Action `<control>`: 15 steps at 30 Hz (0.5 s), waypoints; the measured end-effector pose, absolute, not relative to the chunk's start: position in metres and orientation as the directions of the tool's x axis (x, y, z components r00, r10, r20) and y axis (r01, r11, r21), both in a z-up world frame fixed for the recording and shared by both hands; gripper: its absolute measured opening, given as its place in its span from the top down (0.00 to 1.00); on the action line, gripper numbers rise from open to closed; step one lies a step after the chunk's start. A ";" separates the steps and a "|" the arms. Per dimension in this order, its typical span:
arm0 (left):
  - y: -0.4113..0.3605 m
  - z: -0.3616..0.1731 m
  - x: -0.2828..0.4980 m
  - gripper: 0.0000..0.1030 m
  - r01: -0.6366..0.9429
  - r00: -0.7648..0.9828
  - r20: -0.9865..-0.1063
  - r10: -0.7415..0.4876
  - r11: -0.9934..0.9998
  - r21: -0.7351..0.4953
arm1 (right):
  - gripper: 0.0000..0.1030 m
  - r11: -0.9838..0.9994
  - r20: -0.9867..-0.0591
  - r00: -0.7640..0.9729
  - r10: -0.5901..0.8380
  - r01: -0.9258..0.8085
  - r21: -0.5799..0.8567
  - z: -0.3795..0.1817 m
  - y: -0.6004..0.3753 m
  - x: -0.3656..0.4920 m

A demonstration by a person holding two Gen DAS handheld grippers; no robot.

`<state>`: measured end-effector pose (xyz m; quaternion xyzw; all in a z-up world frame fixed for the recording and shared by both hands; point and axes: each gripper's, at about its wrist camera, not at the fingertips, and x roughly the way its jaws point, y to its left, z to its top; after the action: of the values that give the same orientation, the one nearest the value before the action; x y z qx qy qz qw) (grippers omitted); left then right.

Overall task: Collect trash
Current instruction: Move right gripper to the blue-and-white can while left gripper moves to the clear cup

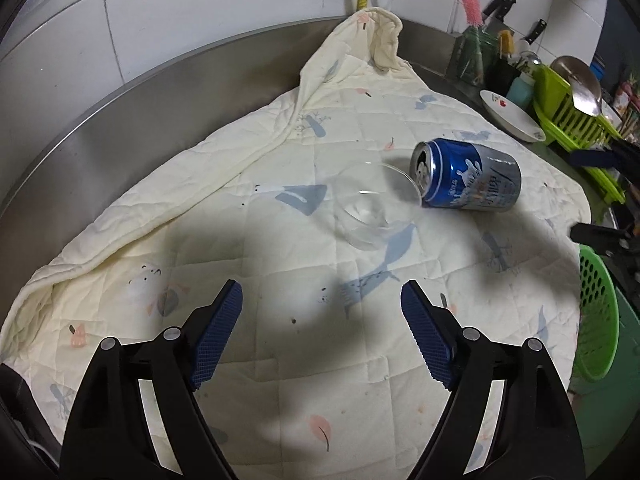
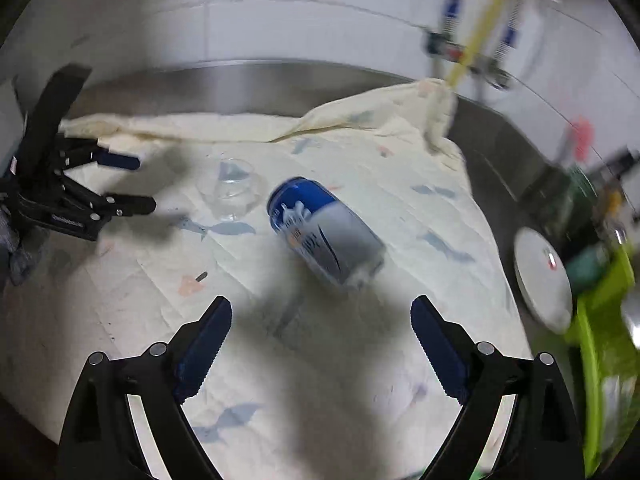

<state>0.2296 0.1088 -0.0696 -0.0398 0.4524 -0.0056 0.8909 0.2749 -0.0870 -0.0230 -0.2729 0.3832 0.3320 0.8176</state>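
Observation:
A blue and silver drink can [image 1: 468,176] lies on its side on a cream patterned cloth [image 1: 224,208], its opened top toward a clear glass cup [image 1: 370,204] that lies tipped beside it. My left gripper [image 1: 322,298] is open and empty, short of the cup. My right gripper [image 2: 322,312] is open and empty, just short of the can [image 2: 326,230]. The cup [image 2: 232,188] lies left of the can there. The left gripper [image 2: 138,184] shows at the left of the right wrist view, and the right gripper [image 1: 600,196] at the right edge of the left wrist view.
The cloth covers a steel counter [image 1: 132,112] below a white tiled wall. A white plate [image 1: 510,114], a green dish rack [image 1: 572,120] with utensils and a knife holder [image 1: 476,56] stand at the right. A green perforated basket [image 1: 596,312] sits off the counter's right edge.

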 end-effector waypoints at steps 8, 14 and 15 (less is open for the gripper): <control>0.112 -0.074 0.239 0.21 -0.011 0.591 -0.806 -0.045 0.998 -0.063 | 0.15 0.438 -0.868 0.427 0.254 -0.851 -0.290 -0.041 -0.033 0.315; 0.116 -0.081 0.245 0.21 -0.009 0.584 -0.809 -0.059 0.997 -0.079 | 0.15 0.365 -0.893 0.404 0.199 -0.876 -0.315 -0.062 -0.007 0.341; 0.116 -0.082 0.246 0.21 -0.008 0.582 -0.811 -0.063 0.997 -0.083 | 0.15 0.364 -0.900 0.388 0.197 -0.882 -0.300 -0.065 -0.005 0.346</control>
<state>0.2461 0.1161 -0.0819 -0.0387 0.4570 -0.0156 0.8885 0.3459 -0.0052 -0.0648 -0.4209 0.4067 0.3750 0.7189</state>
